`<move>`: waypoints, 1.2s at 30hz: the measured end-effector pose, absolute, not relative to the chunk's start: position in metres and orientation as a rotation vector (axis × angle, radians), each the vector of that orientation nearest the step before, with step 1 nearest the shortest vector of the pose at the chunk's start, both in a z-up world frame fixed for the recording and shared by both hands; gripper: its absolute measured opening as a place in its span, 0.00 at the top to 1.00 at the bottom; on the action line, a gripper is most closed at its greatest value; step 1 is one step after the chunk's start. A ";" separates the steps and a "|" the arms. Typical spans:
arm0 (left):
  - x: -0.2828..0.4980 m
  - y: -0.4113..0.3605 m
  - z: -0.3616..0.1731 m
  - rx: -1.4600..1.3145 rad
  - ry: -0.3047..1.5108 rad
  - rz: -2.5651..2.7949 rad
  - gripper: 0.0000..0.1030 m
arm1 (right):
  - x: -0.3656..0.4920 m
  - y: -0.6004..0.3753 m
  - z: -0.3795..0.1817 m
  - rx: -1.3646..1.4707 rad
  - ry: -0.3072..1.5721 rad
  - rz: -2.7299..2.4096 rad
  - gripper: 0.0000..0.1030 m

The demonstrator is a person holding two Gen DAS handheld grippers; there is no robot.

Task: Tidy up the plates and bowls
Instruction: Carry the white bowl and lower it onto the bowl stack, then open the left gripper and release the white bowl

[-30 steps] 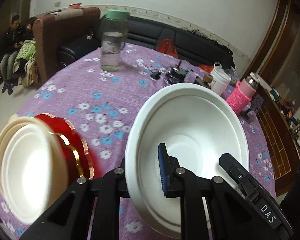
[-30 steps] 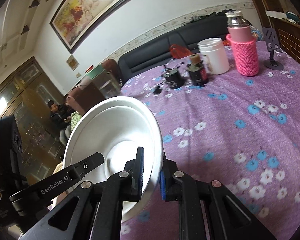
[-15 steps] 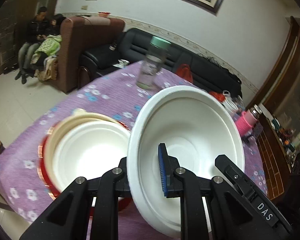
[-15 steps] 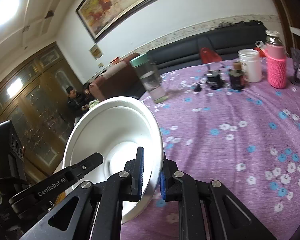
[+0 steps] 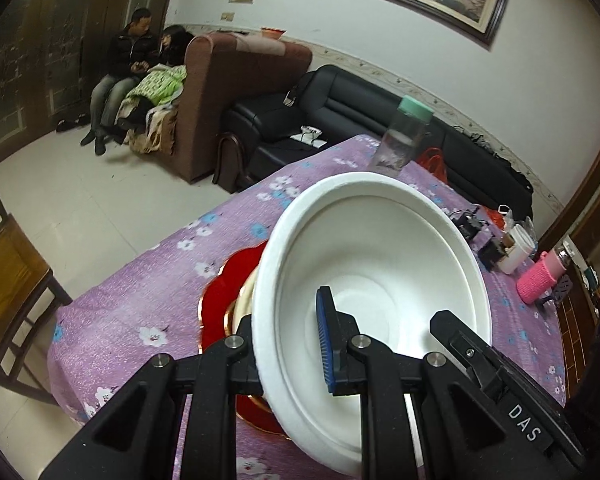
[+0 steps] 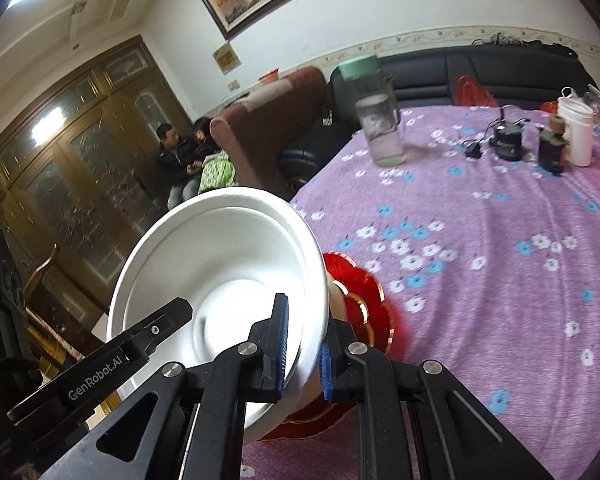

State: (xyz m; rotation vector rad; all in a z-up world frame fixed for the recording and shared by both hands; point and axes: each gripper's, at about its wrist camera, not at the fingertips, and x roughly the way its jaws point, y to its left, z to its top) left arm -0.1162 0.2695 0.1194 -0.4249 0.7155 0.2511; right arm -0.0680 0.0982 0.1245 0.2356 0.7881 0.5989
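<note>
A white foam bowl (image 5: 380, 264) is gripped on opposite rims by both grippers. My left gripper (image 5: 288, 356) is shut on its left rim; my right gripper (image 6: 304, 356) is shut on its right rim, where the bowl (image 6: 220, 264) tilts toward the camera. The bowl hangs just above a stack on the purple flowered table (image 5: 148, 280): a red plate with gold edge (image 5: 224, 296) with cream dishes (image 5: 246, 300) on it, mostly hidden behind the bowl. The red plate also shows in the right wrist view (image 6: 364, 300).
A clear water bottle with a green lid (image 5: 400, 140) stands at the table's far side. Small black gadgets (image 6: 508, 140), a white cup (image 6: 576, 128) and a pink-sleeved bottle (image 5: 540, 280) stand at the far right. The table edge (image 5: 80, 360) and a wooden chair (image 5: 8, 280) are at left.
Both grippers carried the bowl leftward over the table until it sits over the red plate stack, which now lies directly behind and under the bowl. Both grips stayed shut.
</note>
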 end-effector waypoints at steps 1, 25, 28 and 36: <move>-0.116 0.270 0.118 -0.428 0.720 0.254 0.84 | -0.067 0.101 0.122 0.229 0.796 0.597 0.85; -0.106 0.285 0.102 -0.436 0.753 0.248 0.62 | -0.051 0.131 0.098 0.147 0.851 0.562 0.83; -0.108 0.285 0.104 -0.450 0.742 0.240 0.50 | -0.053 0.132 0.101 0.156 0.830 0.574 0.77; -0.120 0.293 0.119 -0.488 0.677 0.248 0.32 | -0.062 0.137 0.114 0.111 0.759 0.578 0.59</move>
